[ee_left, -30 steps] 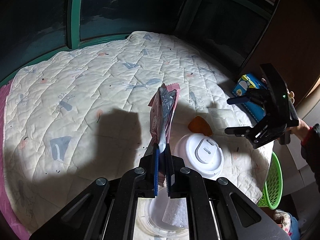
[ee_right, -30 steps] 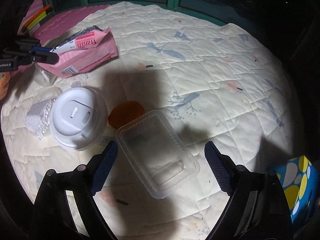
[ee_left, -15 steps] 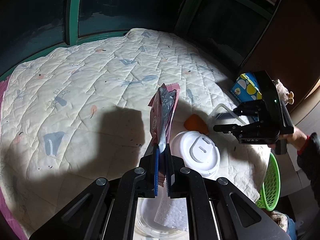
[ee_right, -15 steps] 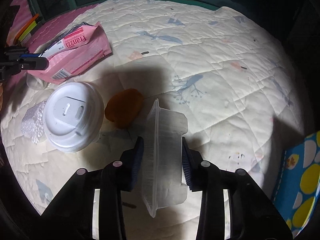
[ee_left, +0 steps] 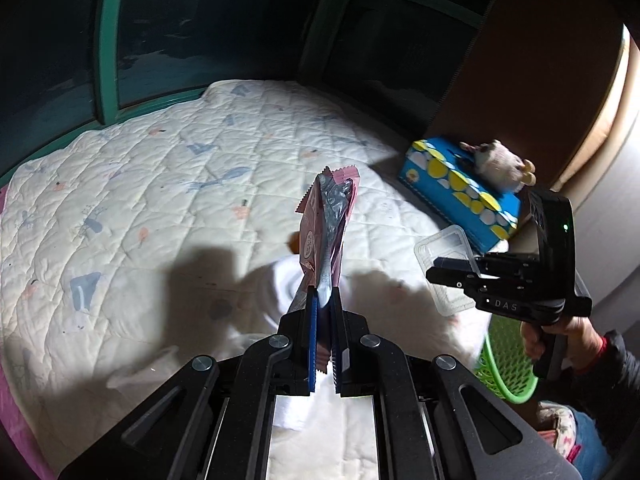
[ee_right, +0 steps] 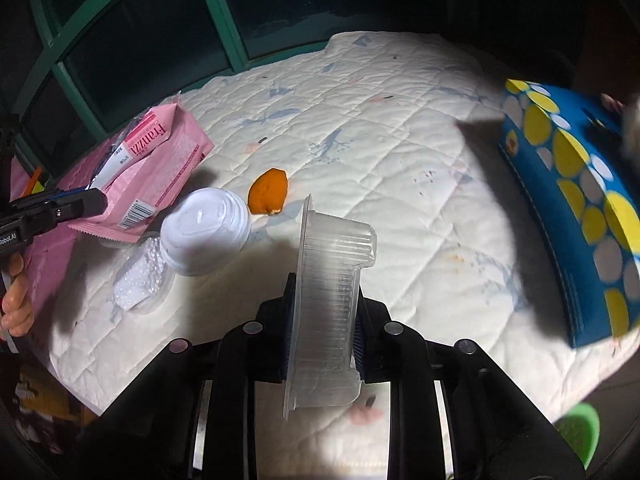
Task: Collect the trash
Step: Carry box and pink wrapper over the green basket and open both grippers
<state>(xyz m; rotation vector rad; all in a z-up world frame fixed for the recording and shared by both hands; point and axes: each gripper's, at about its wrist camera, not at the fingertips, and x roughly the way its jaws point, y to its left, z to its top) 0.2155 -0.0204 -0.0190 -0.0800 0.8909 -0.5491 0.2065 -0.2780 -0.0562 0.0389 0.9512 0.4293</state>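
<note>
The flat pink plastic snack wrapper reads "Franzzi". The black right gripper body carries white letters "DAS". The black left gripper shows what looks like "Robot.AI", partly cut off.

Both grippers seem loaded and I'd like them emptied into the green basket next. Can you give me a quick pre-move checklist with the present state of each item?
1. Left gripper shut on the pink wrapper: ok, wrapper stands up from the closed fingers.
2. Right gripper shut on the clear plastic tray: ok, tray held on edge between the pads.
3. Green basket located: ok, beyond the bed's edge, below the right gripper.
4. Basket has room: cannot tell, its inside is barely in view.
5. Trash left on the quilt: not ok, white lid, orange peel and a foam scrap remain.
</note>
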